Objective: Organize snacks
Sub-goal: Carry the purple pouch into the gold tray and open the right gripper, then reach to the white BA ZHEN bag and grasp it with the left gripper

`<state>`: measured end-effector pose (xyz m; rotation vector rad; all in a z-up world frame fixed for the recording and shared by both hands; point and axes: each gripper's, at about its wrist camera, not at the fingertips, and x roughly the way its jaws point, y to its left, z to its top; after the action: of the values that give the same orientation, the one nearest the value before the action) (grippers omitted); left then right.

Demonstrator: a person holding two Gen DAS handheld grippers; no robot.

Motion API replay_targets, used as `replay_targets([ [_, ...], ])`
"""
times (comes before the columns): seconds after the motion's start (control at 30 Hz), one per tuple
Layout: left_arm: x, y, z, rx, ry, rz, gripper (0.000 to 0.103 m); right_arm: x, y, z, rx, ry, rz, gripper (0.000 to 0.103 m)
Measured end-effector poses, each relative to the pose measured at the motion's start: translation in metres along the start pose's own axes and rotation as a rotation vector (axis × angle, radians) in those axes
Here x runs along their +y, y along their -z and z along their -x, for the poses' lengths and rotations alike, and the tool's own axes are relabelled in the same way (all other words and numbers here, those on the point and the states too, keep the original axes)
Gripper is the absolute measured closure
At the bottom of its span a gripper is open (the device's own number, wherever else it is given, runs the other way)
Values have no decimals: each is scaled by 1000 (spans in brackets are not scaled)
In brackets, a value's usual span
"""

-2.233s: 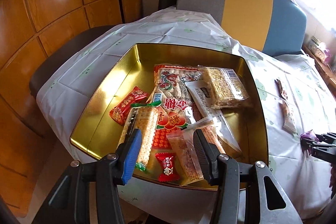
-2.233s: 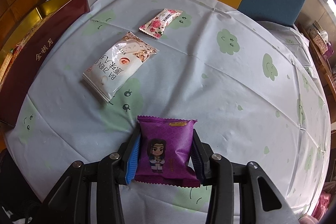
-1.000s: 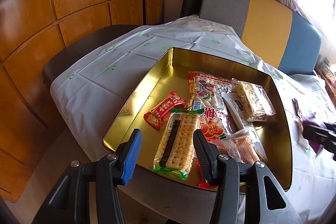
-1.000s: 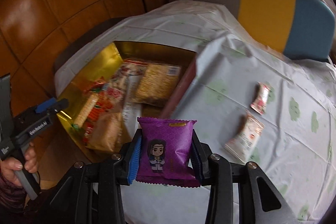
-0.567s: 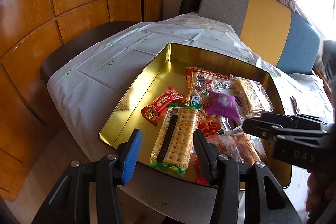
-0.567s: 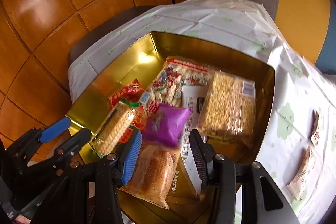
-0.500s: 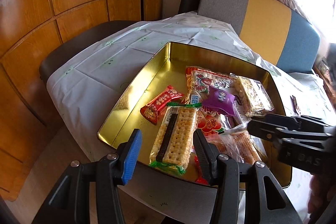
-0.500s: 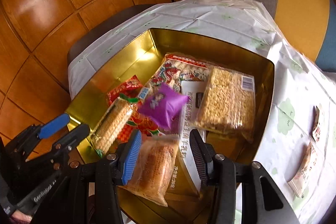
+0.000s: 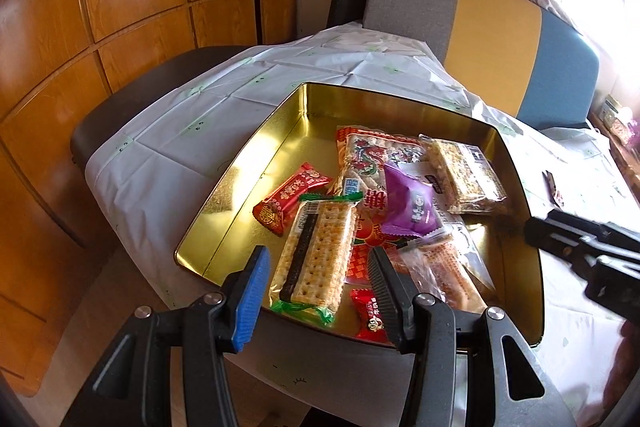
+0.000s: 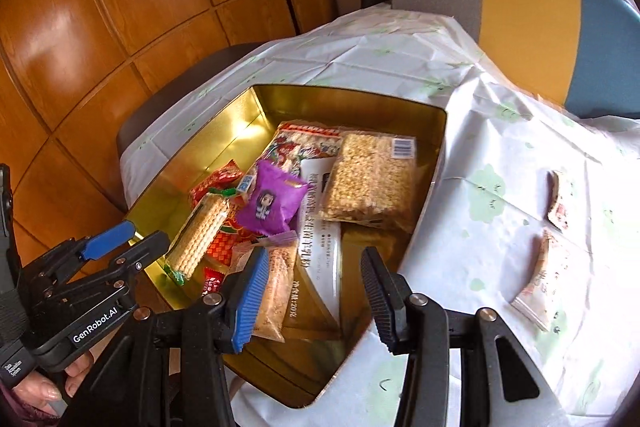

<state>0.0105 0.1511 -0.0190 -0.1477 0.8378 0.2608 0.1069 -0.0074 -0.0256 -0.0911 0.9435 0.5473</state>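
Gold-lined, the open tin [image 10: 256,107] sits at the tablecloth's near left corner and holds most of the snacks. Going left to right in the right wrist view: the left gripper [image 10: 120,247] hovers at the tin's near left rim, fingers spread and holding nothing. Inside lie a red candy [image 10: 216,179], a cracker pack [image 10: 200,231], the purple packet [image 10: 272,203] resting on top of the heap near the tin's middle, then a puffed-grain bar [image 10: 372,179] along the right wall. The right gripper [image 10: 310,291] hangs over the near right corner, fingers apart and empty. Beyond the tin's right wall, two packets remain loose on the tablecloth [image 10: 500,131]: a white one [image 10: 540,287] nearer, a smaller one [image 10: 558,203] behind it. Both lie right of the right gripper's fingers, long axes running roughly away from the camera. I judge the right hand nearer, so the next pick should fall to it.
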Motion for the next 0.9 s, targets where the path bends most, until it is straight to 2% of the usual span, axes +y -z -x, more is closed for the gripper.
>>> replay_targets([
  [0.13, -4, -1, 3, -1, -1, -11, 51, -9, 1, 17, -39, 43, 6, 55],
  [0.33, -11, -1, 6, -1, 2, -33, 51, -38, 7, 36, -46, 124, 20, 55],
  [0.9, -50, -7, 9, 6, 18, -126, 51, -178, 36, 83, 16, 408, -53, 55],
])
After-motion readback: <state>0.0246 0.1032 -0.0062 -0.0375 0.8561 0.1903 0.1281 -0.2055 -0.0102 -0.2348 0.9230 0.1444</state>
